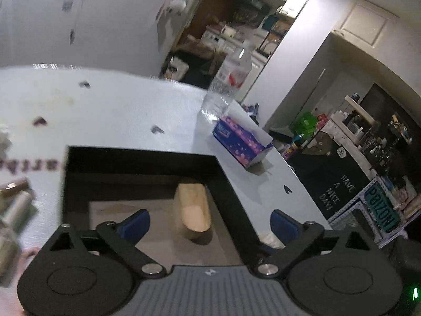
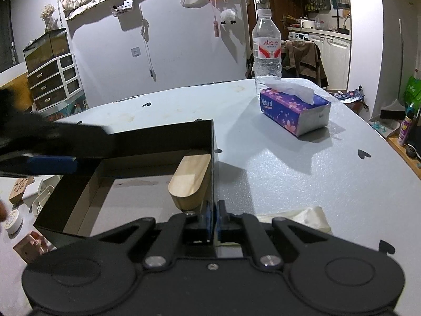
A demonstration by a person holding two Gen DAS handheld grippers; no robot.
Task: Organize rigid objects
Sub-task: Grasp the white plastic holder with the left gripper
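Blurred clutter smeared the bench's [image 1: 131, 105] left edge; wooden block [image 1: 193, 208] lay inside the black box [image 2: 158, 142], between the wide-open left gripper [image 1: 208, 222], while the right gripper [image 2: 214, 214] pinched the box's wall

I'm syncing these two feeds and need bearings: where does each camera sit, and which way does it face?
Left wrist: sits on the left hand-held gripper, open above the black box, looking down at the wooden block inside; only its own blue-padded fingers show.
Right wrist: sits on the right hand-held gripper, shut on the box's right wall, facing across the table; the left hand-held gripper shows blurred at left.
Shared: box, block, tissue box, water bottle.
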